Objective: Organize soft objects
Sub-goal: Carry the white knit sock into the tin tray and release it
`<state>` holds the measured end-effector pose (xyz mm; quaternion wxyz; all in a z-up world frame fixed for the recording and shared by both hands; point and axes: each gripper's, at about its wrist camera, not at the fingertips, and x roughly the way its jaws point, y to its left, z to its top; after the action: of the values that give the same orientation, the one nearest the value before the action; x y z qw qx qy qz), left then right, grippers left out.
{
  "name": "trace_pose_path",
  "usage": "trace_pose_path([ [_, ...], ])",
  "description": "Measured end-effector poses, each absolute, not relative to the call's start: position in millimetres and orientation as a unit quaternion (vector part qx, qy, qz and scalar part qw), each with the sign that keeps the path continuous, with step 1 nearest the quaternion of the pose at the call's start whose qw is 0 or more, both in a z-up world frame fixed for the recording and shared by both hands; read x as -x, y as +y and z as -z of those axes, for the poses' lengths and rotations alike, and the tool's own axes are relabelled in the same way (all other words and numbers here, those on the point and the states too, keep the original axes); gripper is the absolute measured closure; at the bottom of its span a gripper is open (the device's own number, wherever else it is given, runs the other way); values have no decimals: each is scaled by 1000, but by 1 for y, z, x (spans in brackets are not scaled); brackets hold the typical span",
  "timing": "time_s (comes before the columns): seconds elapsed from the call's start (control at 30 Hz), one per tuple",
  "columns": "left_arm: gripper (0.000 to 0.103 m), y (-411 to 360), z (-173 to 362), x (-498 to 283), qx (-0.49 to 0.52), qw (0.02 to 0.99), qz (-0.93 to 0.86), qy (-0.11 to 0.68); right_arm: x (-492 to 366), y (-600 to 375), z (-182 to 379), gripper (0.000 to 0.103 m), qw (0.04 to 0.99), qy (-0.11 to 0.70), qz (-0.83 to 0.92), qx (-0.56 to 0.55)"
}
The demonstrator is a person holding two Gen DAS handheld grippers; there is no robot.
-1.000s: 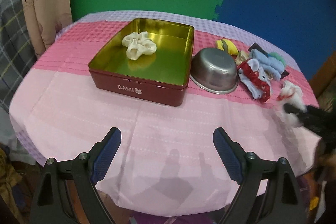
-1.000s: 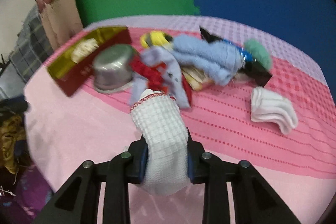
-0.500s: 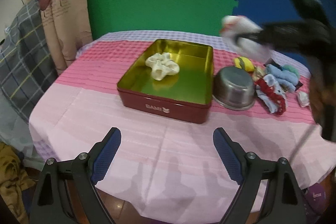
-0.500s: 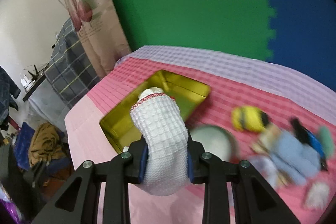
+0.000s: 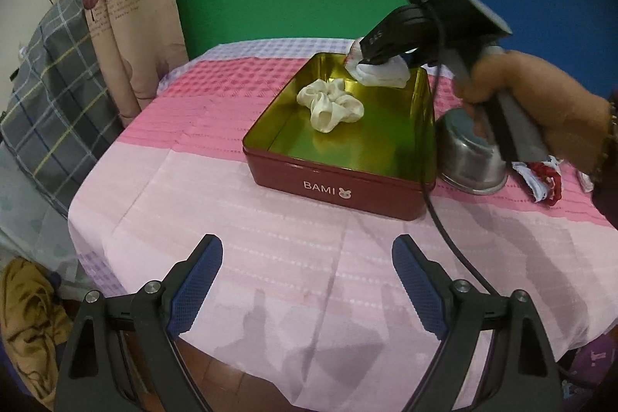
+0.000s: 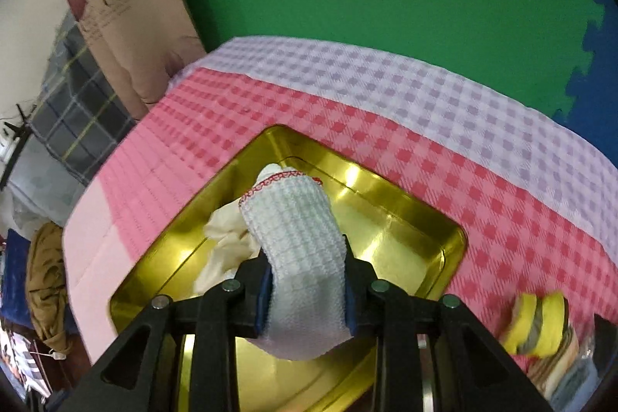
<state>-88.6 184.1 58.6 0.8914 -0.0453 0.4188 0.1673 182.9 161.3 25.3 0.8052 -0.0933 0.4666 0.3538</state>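
Left wrist view: the left gripper (image 5: 307,280) hangs wide open and unladen over the near tablecloth (image 5: 270,219). The right hand (image 5: 533,111) reaches leftward over the red tin (image 5: 340,188).

Right wrist view: the right gripper (image 6: 305,290) pinches a white sock (image 6: 297,242) — poised above the tin's (image 6: 436,265) gold interior, beside the cream scrunchie (image 6: 224,250).

White sock (image 6: 297,250), red-trimmed; gold-lined red tin (image 5: 340,186); cream scrunchie (image 5: 330,103).
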Motion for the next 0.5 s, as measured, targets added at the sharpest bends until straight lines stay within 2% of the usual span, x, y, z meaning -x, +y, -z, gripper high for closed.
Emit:
trace_pose_path([
  [0.3,16,192,-49,85,56,880,-169,441,-198,181,-7,72,802,485,-332,111],
  [0.5,16,195,-44,83,62,873,-166,454,-199,183,-7,56,809,478,-327,100],
])
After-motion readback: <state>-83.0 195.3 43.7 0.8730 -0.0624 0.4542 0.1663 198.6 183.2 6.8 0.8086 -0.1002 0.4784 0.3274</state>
